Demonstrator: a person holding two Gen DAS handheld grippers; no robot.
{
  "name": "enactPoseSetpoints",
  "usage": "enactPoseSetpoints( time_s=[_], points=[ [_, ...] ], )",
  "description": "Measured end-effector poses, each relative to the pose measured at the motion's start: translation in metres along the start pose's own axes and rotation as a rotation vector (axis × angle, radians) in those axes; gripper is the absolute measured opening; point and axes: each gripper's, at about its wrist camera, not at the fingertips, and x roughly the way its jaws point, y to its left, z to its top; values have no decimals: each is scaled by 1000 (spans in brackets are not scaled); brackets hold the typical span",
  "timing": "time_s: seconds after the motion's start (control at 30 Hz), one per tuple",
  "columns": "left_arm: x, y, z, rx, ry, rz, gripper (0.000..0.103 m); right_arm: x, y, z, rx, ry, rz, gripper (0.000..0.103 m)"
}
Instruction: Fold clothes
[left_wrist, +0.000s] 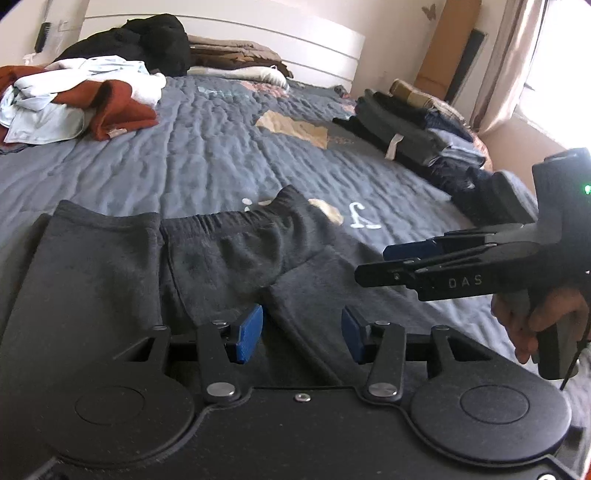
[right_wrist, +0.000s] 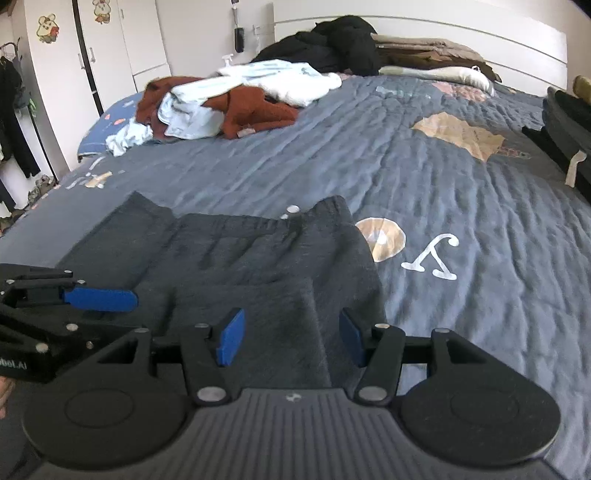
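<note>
Dark grey sweatpants (left_wrist: 221, 258) lie folded on the blue quilt, waistband toward the headboard. They show in the right wrist view too, sweatpants (right_wrist: 258, 258). My left gripper (left_wrist: 301, 334) hovers open over their near edge, nothing between its blue pads. A hand holds my right gripper (left_wrist: 371, 264) just to the right, pointing left over the cloth. In its own view, the right gripper (right_wrist: 291, 336) is open above the folded leg and holds nothing. The left gripper's blue finger (right_wrist: 99, 299) pokes in from the left.
A loose pile of rust, light blue and white clothes (right_wrist: 229, 99) sits far left on the bed. Black garments (right_wrist: 332, 40) heap against the headboard. A row of folded clothes (left_wrist: 417, 125) lines the right edge. A wardrobe (right_wrist: 110, 48) stands left.
</note>
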Motion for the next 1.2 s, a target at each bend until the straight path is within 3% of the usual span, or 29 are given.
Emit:
enactPoseSetpoints(
  time_s=[0.3,0.37,0.4,0.43,0.5,0.73,0.87,1.07,1.2],
  points=[
    [33,11,-1,-17,32,17,43,40,-4,4,13,47,24,56],
    [33,12,-2,-19,27,9,26,44,-6,6,46,48,36,55],
    [32,12,-3,-18,24,3,14,44,-6,7,59,43,38,47],
    [31,12,-3,-17,21,-5,7,43,-7,8,71,38,40,31],
    [23,11,-2,-8,3,-20,5,40,-6,11,76,34,52,4],
    [0,6,19,24,-88,-41,3,11,0,27,89,-76,90,3],
    [8,8,43,65,-105,-4,3,7,-2,49,94,-131,61,3],
    [35,29,71,50,-102,51,3,34,-9,82,104,-151,19,3],
    [64,42,70,41,-30,91,3,69,-10,86,105,-121,-25,4]
  ],
)
